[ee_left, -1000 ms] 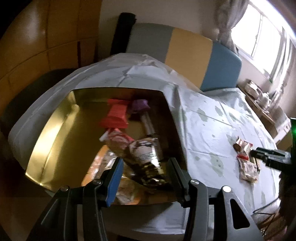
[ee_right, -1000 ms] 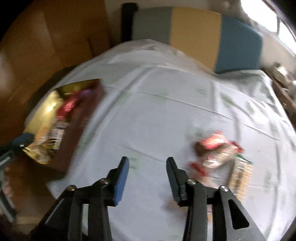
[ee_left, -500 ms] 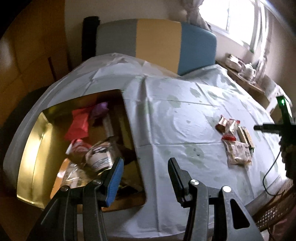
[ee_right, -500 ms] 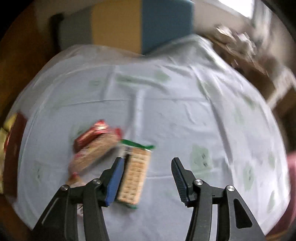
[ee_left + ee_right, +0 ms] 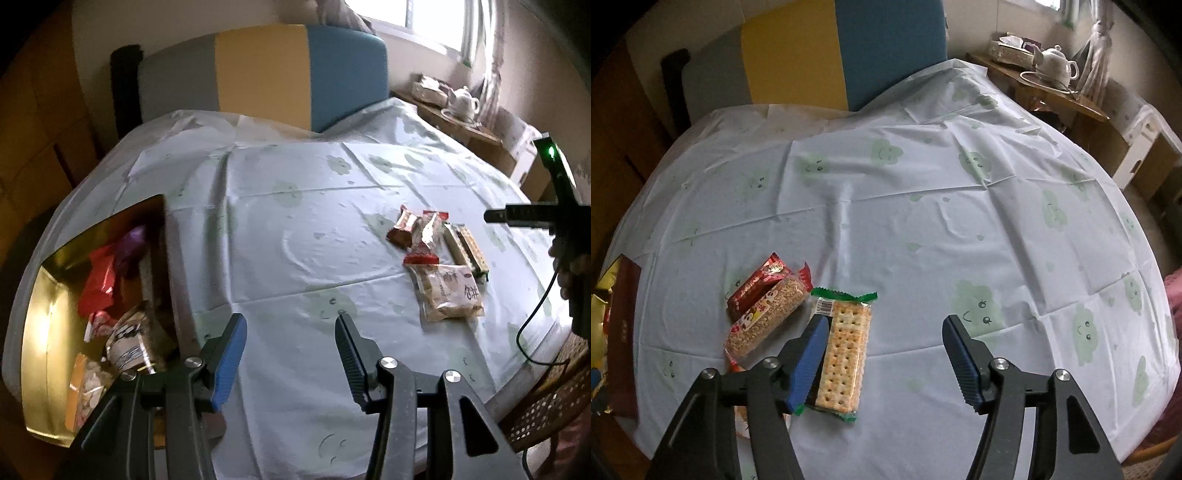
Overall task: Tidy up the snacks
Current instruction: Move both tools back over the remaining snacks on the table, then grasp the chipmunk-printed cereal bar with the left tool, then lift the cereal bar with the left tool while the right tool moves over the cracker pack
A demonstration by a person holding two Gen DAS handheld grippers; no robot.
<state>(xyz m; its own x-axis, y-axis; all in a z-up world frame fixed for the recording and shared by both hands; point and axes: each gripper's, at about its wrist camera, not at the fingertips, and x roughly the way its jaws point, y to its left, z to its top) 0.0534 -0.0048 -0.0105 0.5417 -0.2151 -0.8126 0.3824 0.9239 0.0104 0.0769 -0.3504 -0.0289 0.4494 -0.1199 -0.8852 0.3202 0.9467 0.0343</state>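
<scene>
A gold-lined box (image 5: 40,332) at the table's left edge holds several snack packets (image 5: 129,339); its rim also shows in the right wrist view (image 5: 624,328). Loose snacks lie on the tablecloth: a cracker pack (image 5: 844,350), a puffed-grain bar (image 5: 764,321), a red bar (image 5: 757,282). The left wrist view shows the same group: cracker pack (image 5: 467,251), beige packet (image 5: 448,291). My left gripper (image 5: 288,347) is open and empty beside the box. My right gripper (image 5: 882,350) is open and empty just above and right of the cracker pack; it also shows in the left wrist view (image 5: 524,216).
The table wears a pale tablecloth (image 5: 923,221) with green cloud prints. A grey, yellow and blue chair back (image 5: 258,74) stands behind. A side table with a white teapot (image 5: 1058,62) is at the far right. A wicker chair (image 5: 546,398) is at the near right.
My left gripper has swung right, away from over the box toward the table's middle. My right gripper has swung right and closed in on the loose snacks.
</scene>
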